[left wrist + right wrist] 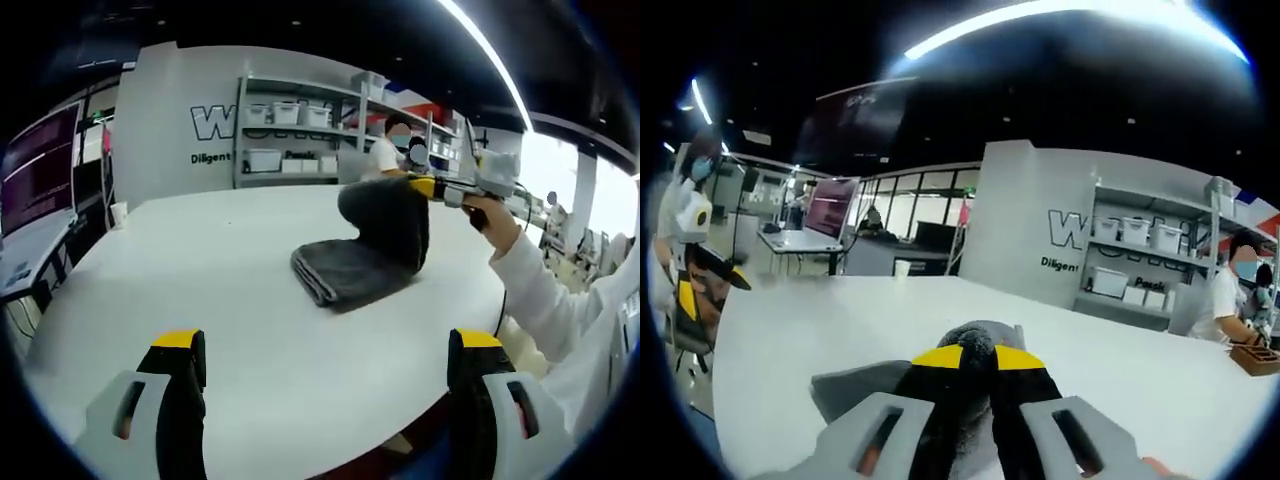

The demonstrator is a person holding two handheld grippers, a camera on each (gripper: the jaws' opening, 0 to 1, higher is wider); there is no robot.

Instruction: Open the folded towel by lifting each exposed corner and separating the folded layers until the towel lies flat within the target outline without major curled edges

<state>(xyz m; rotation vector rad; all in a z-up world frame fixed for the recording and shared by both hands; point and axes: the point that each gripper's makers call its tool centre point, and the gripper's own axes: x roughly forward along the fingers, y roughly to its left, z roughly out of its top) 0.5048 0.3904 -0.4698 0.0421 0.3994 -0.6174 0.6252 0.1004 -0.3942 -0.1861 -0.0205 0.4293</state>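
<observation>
Left gripper [325, 375] jaws apart, idle over white table [200, 280] | right gripper [978, 357] clamped on grey towel [365, 260] corner, lifted, rest folded mid-table | risk: thin pinch slips, layer flops back folded

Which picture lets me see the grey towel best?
The left gripper view. There the towel lies folded on the white table, with one part lifted by the right gripper, so you see its whole shape. In the right gripper view, the towel is mostly hidden behind the closed jaws pinching it.
</observation>
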